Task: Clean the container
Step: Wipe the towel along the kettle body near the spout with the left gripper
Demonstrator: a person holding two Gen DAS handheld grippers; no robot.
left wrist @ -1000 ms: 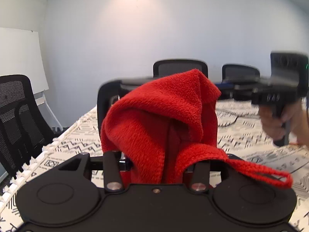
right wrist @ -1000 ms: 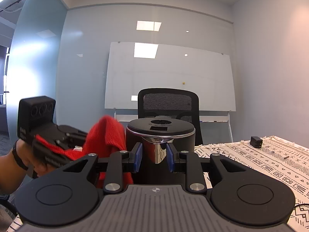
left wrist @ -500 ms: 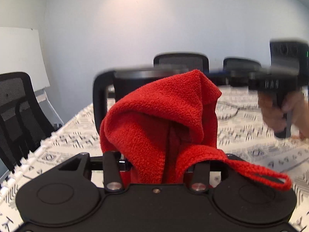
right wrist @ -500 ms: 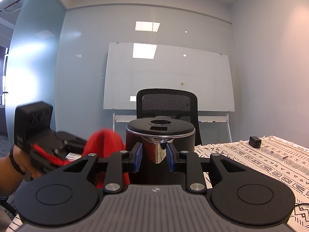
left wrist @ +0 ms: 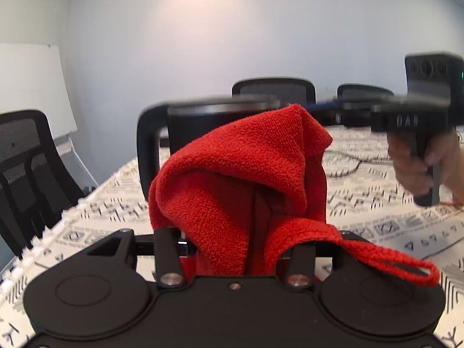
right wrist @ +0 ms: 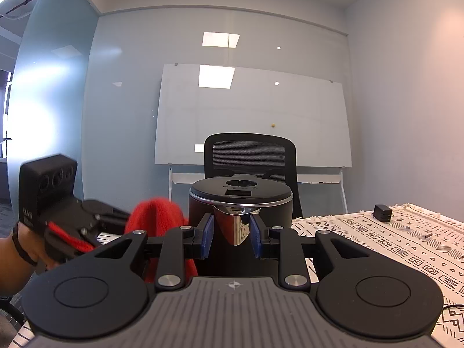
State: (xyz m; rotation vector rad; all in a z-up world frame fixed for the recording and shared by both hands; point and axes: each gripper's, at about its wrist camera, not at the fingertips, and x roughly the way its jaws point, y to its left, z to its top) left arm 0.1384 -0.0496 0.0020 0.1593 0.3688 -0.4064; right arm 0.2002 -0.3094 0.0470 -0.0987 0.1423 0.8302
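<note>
1. Left gripper [left wrist: 232, 249] clamped on red cloth [left wrist: 240, 179], bunched forward as a wiping pad.
2. Right gripper [right wrist: 231, 239] pinching container [right wrist: 240, 203] by its shiny spout, lifted off the patterned tablecloth [right wrist: 406, 243] for wiping.
3. Cloth pressed against container's side, apparently mid-wipe.

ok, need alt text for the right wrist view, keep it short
The right hand-held gripper clamps the shiny spout of a black lidded container, held up in front of an office chair and a whiteboard. At left, the left hand-held gripper brings a red cloth to the container's side; a patterned tablecloth lies at right.
</note>
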